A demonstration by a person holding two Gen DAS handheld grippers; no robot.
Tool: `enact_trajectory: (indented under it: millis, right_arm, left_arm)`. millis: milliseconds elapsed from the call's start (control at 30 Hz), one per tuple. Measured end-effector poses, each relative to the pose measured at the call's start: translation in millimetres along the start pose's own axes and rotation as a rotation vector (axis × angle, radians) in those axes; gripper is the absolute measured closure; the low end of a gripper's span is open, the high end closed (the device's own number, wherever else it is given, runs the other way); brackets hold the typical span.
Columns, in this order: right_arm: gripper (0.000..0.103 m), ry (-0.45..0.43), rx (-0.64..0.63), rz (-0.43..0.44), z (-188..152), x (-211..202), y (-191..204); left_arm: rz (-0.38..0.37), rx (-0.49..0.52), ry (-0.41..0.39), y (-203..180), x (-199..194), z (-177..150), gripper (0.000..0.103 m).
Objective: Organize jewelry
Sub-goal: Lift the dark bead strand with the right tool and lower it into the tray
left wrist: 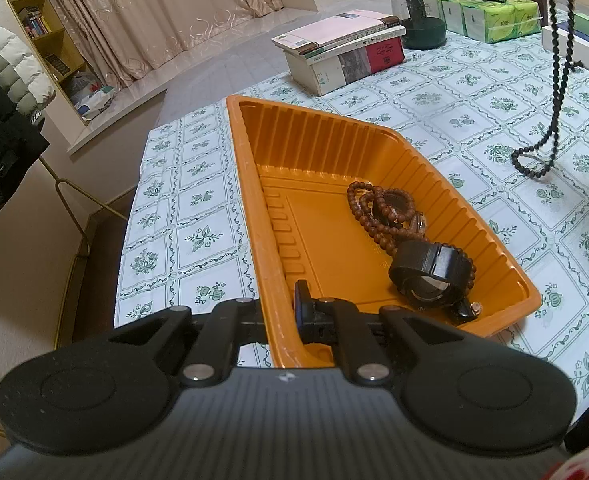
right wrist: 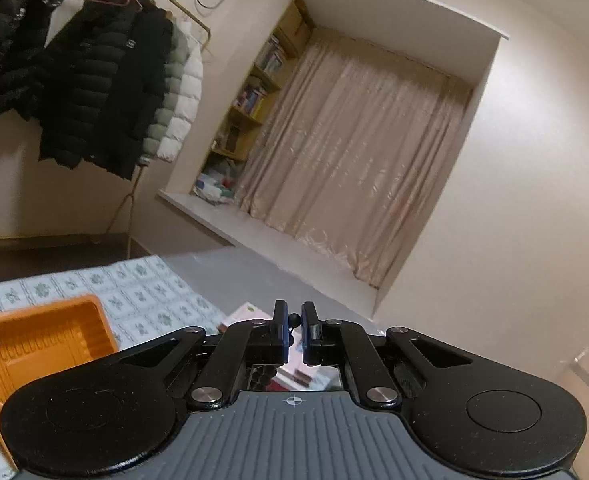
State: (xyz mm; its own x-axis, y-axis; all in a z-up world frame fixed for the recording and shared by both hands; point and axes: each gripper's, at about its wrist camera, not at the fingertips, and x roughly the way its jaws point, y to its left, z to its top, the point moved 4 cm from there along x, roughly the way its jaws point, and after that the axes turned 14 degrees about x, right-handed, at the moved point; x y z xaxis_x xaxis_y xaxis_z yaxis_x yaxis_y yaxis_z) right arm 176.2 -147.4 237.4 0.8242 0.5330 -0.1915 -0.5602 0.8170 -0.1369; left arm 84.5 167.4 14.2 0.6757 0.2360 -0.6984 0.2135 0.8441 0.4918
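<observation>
Beyond the flowered tabletop (left wrist: pixel 198 200) stand curtains and bookshelves. We pinch the near wall of the orange tray (left wrist: pixel 250 184) in our left hand-held gripper (left wrist: pixel 284 320), its jaws clamped shut. Our right hand-held gripper (right wrist: pixel 293 334) holds the black bead necklace (left wrist: pixel 556 80) by one bead, high, right of the tray. Swinging, its tail could drag or miss the tray; open tabletop lies right of the tray.

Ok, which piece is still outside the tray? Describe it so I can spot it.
Start at the orange tray on the floral tablecloth. To its right, a black bead necklace hangs from above, its bottom loop reaching the cloth. Its beads are small and black, unlike the brown bead strands lying inside the tray.
</observation>
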Motion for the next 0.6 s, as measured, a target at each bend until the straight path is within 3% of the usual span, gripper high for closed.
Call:
enact_trajectory:
  millis: [600]
  right_arm:
    - [0.097,-0.116,-0.129,0.208,79,29,85]
  left_arm:
    - [-0.004,-0.003,-0.009,1,0,4,0.095]
